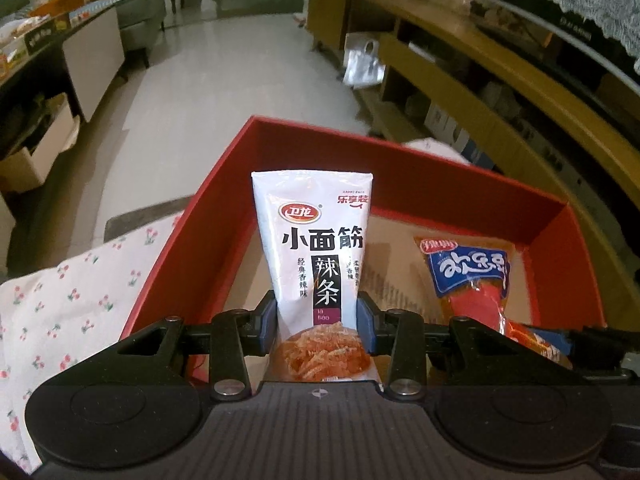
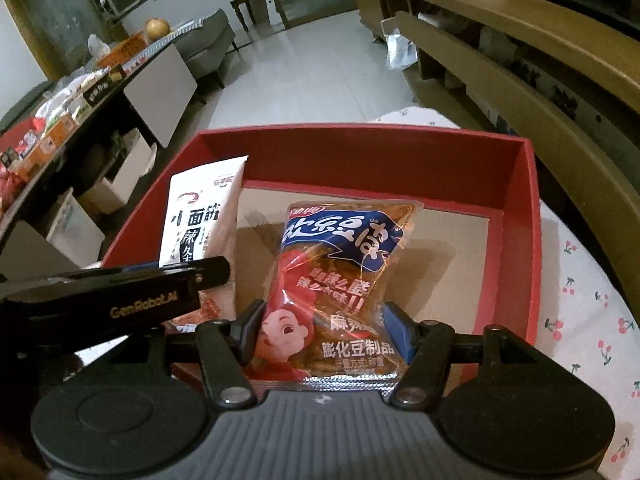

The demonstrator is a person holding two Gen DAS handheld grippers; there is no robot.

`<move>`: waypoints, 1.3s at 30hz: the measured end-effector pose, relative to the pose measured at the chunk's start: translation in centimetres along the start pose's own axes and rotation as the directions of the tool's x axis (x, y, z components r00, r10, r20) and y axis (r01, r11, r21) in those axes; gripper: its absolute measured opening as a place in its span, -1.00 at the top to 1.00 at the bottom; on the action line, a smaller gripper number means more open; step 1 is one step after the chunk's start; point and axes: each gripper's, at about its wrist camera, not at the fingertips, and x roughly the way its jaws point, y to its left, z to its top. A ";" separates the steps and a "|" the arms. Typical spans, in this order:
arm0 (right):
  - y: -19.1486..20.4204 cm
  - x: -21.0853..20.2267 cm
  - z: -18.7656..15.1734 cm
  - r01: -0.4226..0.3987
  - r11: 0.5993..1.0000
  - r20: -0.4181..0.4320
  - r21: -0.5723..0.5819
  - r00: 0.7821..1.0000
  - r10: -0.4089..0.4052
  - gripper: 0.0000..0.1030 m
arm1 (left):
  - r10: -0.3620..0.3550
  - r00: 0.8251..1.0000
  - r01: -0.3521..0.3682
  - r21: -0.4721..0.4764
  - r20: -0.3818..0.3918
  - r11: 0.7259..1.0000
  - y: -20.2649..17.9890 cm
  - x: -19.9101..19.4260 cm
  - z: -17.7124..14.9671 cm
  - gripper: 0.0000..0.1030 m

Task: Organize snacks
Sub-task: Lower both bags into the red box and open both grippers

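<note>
My left gripper [image 1: 318, 320] is shut on a white snack packet [image 1: 316, 248] with black lettering, held upright over the red box [image 1: 304, 144]. The pads press its lower sides. My right gripper [image 2: 324, 328] is shut on a red and blue snack packet [image 2: 340, 264], also above the red box [image 2: 360, 152]. In the left wrist view that red and blue packet [image 1: 468, 272] hangs at the right inside the box. In the right wrist view the white packet [image 2: 200, 216] and the left gripper's black body [image 2: 120, 300] show at the left. The box's brown floor [image 2: 440, 248] is bare where it shows.
The box rests on a white cloth with cherry print [image 1: 68, 300], [image 2: 592, 320]. A wooden shelf unit [image 1: 500, 92] runs along the right. At the left stands a dark table [image 2: 60, 120] with several packets and a round fruit [image 2: 157, 29]. Pale tiled floor [image 1: 224, 80] lies beyond.
</note>
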 end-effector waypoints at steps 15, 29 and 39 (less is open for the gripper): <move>1.0 -0.5 -0.4 0.027 0.998 0.000 -0.062 1.000 -0.027 -0.44 | -0.007 1.000 0.006 -0.019 -0.011 1.000 -0.2 -1.9 -0.1 -0.22; 1.0 -4.9 -1.1 0.022 0.998 0.070 -0.054 0.997 -0.018 -0.49 | -0.055 0.997 0.058 -0.037 0.062 0.998 0.2 -7.1 -1.0 -0.48; -1.8 -10.1 -4.3 -0.016 0.997 0.074 0.078 0.997 0.010 -0.50 | -0.103 0.994 0.104 0.046 -0.025 0.994 -1.1 -8.1 -5.0 -0.53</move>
